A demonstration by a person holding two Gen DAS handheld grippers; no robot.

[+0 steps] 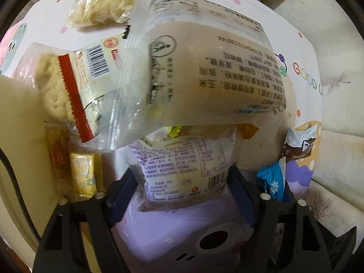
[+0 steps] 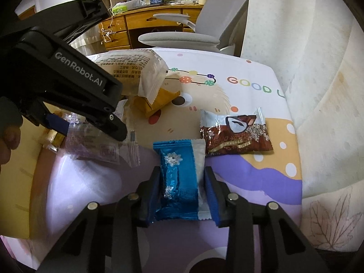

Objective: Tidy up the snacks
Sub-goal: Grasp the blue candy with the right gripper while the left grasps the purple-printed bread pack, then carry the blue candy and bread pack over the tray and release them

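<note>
My left gripper (image 1: pixel 182 182) is shut on a clear snack packet with purple print (image 1: pixel 182 166), amid a pile of snack packets. A large clear packet with black print (image 1: pixel 200 68) lies on top of the pile just ahead. A red-edged packet (image 1: pixel 79 84) and a yellow packet (image 1: pixel 84 175) lie to its left. My right gripper (image 2: pixel 182 191) is shut on a blue snowflake packet (image 2: pixel 176 177) on the patterned mat (image 2: pixel 250 173). A brown packet (image 2: pixel 236 134) lies just beyond it to the right. The left gripper (image 2: pixel 68 104) shows at the left of the right wrist view.
An orange packet (image 2: pixel 154 102) lies under the big clear packet (image 2: pixel 134 70). A pale bag of noodle-like snack (image 1: pixel 104 6) lies at the far edge. A cream sofa (image 2: pixel 329 113) borders the mat on the right. A grey chair (image 2: pixel 193 34) and a wooden desk (image 2: pixel 145 20) stand behind.
</note>
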